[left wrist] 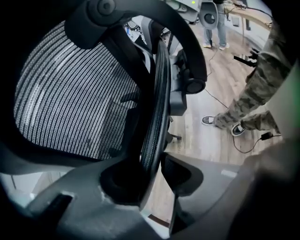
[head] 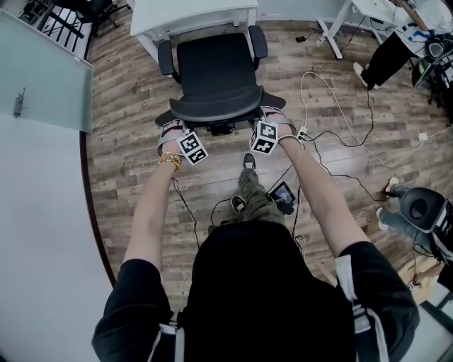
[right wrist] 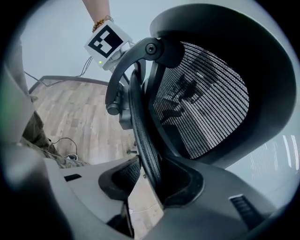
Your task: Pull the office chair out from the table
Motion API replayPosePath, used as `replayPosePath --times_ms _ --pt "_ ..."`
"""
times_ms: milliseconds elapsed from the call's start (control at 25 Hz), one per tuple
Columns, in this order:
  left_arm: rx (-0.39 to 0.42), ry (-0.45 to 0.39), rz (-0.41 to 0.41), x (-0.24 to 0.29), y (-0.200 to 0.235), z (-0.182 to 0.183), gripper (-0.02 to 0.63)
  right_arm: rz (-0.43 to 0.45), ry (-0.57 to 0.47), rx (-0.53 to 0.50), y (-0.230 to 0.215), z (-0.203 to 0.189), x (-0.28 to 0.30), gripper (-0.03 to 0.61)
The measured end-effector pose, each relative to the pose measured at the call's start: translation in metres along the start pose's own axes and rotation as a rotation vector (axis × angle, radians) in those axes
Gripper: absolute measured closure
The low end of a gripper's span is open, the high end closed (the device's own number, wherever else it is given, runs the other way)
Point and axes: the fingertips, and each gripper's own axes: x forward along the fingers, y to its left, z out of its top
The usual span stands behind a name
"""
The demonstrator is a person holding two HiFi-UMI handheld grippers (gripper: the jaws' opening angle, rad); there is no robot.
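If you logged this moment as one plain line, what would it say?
left gripper: clamped on backrest rim | right gripper: clamped on same rim | office chair: seat front at white table

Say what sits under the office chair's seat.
Part of the black chair base pokes out over the wood floor; the seat and backrest hide the rest.

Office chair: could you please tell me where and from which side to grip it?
Grip the backrest rim at its two side edges, coming from behind: the office chair faces the table, and the rim is thin enough for jaws. The left gripper and right gripper clamp it there.
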Motion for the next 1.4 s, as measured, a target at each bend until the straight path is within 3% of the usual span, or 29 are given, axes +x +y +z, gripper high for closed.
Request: replayPosePath --times_ms 720,1400 --pt "0.05 -0.045 0.05 -0.023 -0.028 0.01 0.463 0.01 -0.013 -0.004 0.026 -0.012 -0.022 0.445" --pt "0.024 -0.065 0.066 -0.039 -0.041 0.017 0.457 0.014 -0.012 0.006 0.04 -0.017 -0.038 0.445"
